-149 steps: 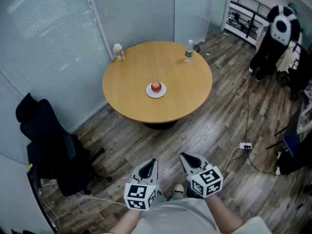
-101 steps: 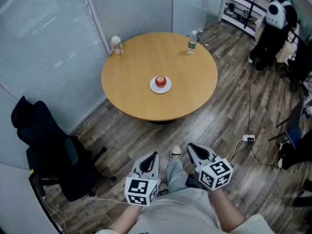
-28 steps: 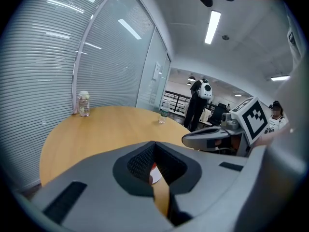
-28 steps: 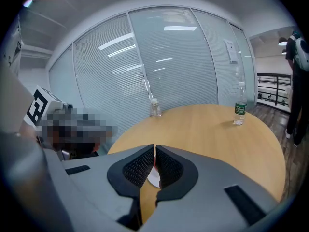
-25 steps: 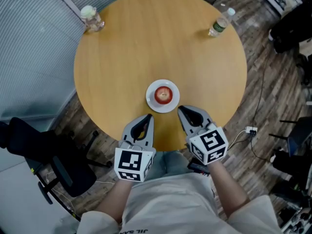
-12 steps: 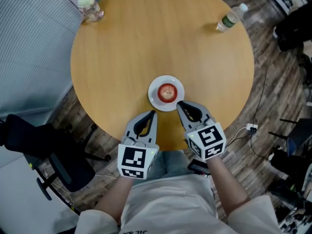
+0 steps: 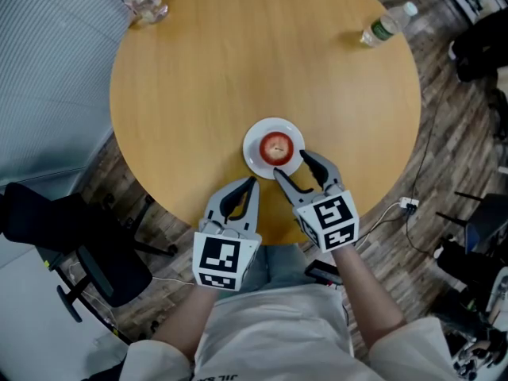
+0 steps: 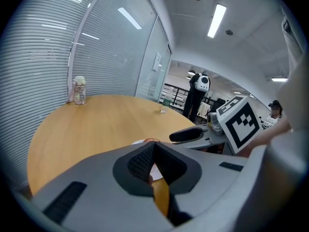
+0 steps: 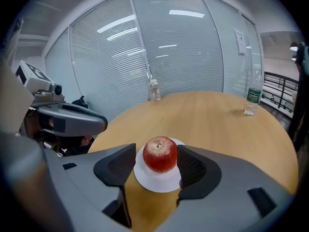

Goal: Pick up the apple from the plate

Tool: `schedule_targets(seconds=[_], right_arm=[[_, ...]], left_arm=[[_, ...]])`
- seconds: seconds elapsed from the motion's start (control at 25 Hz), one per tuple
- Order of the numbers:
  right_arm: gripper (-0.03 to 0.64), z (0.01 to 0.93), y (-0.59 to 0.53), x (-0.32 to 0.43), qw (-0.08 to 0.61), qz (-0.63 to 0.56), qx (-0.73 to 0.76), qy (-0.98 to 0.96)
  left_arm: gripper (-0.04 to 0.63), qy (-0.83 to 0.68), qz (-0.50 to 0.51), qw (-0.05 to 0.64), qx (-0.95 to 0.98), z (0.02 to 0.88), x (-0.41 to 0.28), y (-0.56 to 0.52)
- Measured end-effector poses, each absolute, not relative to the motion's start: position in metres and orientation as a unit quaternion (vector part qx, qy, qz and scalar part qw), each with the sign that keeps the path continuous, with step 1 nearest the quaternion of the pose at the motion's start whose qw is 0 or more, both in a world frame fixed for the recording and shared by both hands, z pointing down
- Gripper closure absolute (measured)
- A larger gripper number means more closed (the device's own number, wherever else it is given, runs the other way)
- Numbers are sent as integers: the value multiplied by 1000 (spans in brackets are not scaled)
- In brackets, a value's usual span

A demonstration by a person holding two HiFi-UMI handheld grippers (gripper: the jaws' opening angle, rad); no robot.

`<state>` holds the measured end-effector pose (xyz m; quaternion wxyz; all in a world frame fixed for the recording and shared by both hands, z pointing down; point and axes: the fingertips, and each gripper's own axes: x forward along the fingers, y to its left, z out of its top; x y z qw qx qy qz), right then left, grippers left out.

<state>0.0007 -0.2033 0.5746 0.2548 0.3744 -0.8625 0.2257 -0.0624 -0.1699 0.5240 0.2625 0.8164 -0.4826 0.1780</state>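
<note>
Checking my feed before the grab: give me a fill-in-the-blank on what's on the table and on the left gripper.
1. The red apple rests on a white ___.
2. The jaws of the left gripper are ___.
3. The wooden table has a ___ top.
4. A clear plastic ___ with a green label stands near the table's far edge.
Missing words: plate; shut; round; bottle.

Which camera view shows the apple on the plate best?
The right gripper view: the apple sits close, whole and sharp on its plate. The head view shows it small, from above. The left gripper view shows only a red sliver of its top.
</note>
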Motion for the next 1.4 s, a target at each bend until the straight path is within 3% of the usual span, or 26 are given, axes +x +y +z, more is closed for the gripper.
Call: schedule_targets(seconds=[0.36,1.4], right_arm=[[274,599,-212,-8,286,220,370,-856],[256,633,-227,-20,308,241,370,-843]], left_arm=[[592,-485,182,278,809,535,-70,-170],[592,-497,187,301,792,548,-93,-166]])
